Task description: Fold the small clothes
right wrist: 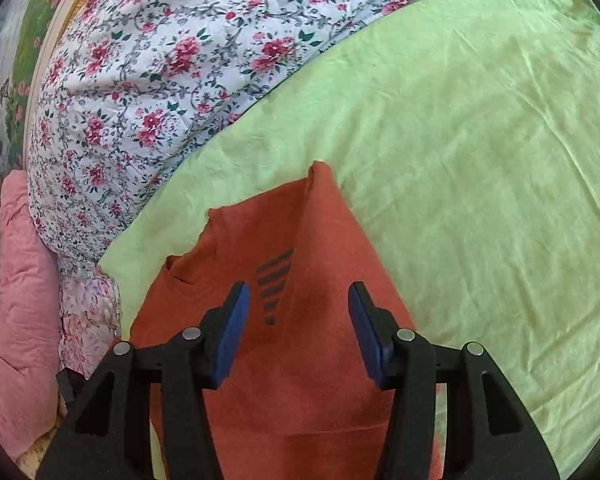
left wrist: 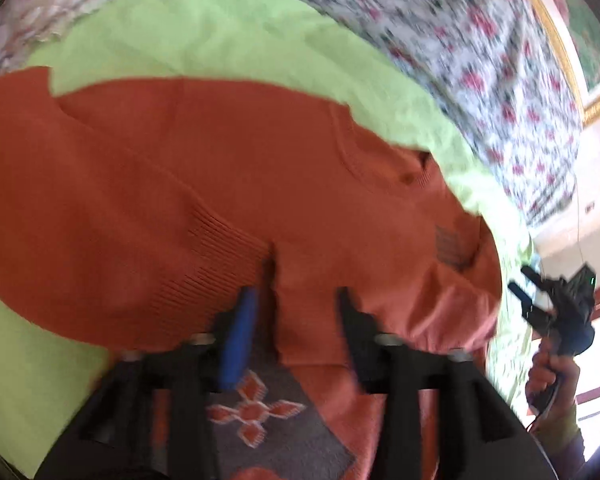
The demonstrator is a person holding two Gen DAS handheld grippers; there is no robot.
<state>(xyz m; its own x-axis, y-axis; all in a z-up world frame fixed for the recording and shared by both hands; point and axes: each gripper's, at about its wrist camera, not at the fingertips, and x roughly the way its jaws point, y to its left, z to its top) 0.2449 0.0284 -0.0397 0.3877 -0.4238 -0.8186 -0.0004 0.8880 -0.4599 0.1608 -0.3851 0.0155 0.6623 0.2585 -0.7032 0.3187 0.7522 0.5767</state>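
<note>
An orange knitted sweater (left wrist: 220, 180) lies spread on a green sheet (left wrist: 220, 32), one ribbed sleeve cuff (left wrist: 228, 256) folded across its body. My left gripper (left wrist: 296, 300) hovers open over it, and a vertical fold edge of the knit runs between the fingers without being pinched. A grey panel with an orange diamond motif (left wrist: 256, 412) shows beneath the gripper. In the right wrist view the sweater (right wrist: 292, 380) tapers away, showing a small grey striped mark (right wrist: 274, 280). My right gripper (right wrist: 298, 300) stands open just above that cloth. It also shows in a hand at the far right, the right gripper (left wrist: 556, 300).
A floral quilt (right wrist: 160, 80) is heaped along the far side of the green sheet (right wrist: 480, 160). A pink padded blanket (right wrist: 16, 320) lies at the left edge. A gold-framed painting (right wrist: 4, 80) stands behind the bed, and pale floor (left wrist: 580, 220) lies past the bed's right edge.
</note>
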